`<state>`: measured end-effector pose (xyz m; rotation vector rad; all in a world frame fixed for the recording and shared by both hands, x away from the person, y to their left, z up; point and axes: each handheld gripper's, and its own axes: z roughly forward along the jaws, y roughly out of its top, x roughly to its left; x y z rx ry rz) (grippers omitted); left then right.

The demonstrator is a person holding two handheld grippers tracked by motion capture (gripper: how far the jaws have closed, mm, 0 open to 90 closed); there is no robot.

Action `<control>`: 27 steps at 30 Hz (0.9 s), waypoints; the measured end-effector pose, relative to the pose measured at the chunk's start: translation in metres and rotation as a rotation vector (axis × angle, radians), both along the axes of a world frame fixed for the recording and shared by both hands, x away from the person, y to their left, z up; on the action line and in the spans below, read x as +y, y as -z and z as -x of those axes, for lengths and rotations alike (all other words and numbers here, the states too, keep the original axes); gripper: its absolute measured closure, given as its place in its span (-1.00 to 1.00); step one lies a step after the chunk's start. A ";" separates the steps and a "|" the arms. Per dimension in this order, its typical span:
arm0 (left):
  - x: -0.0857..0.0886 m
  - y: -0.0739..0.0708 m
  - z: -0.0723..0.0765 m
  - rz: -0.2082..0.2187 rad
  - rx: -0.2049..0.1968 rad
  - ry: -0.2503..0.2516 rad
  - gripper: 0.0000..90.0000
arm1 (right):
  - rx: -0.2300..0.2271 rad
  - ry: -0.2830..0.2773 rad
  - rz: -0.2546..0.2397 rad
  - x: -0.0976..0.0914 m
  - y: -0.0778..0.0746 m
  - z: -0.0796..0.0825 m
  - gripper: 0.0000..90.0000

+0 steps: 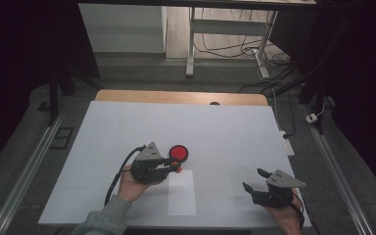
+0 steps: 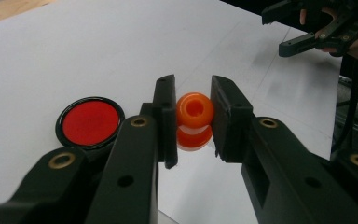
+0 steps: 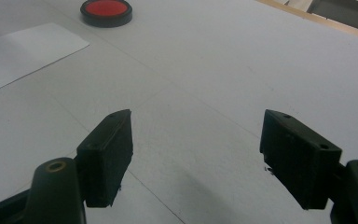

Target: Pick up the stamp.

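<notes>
Orange bead's hole (image 2: 195,108) between tool (image 2: 194,122) pads

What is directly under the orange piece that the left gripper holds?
Under the orange piece sits a second orange part, and beneath that the white table surface. The left gripper has its fingers beside it, and they cover the piece's sides.

A white sheet of paper (image 1: 181,192) lay flat on the desk (image 1: 225,132), near its front edge. Along the far side a strip of bare wood (image 1: 181,97) showed. Beyond that, on the floor, stood a white metal frame (image 1: 192,44), loose cables (image 1: 225,49) tangled beneath it, and a power strip (image 1: 288,146) sat beside the desk.
</notes>
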<state>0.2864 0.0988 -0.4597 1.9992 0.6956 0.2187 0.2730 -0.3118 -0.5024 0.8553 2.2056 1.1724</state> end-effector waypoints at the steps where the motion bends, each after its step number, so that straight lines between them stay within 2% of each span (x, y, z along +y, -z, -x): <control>1: -0.001 0.000 0.000 0.000 0.000 0.001 0.60 | -0.001 0.000 0.002 0.000 0.000 0.000 -0.43; 14: 0.001 0.000 0.001 0.001 -0.003 0.004 0.60 | -0.017 -0.014 -0.003 0.005 -0.002 0.001 -0.43; 27: 0.001 0.001 0.001 0.001 -0.003 0.008 0.60 | -0.014 -0.023 0.002 0.011 -0.002 0.001 -0.43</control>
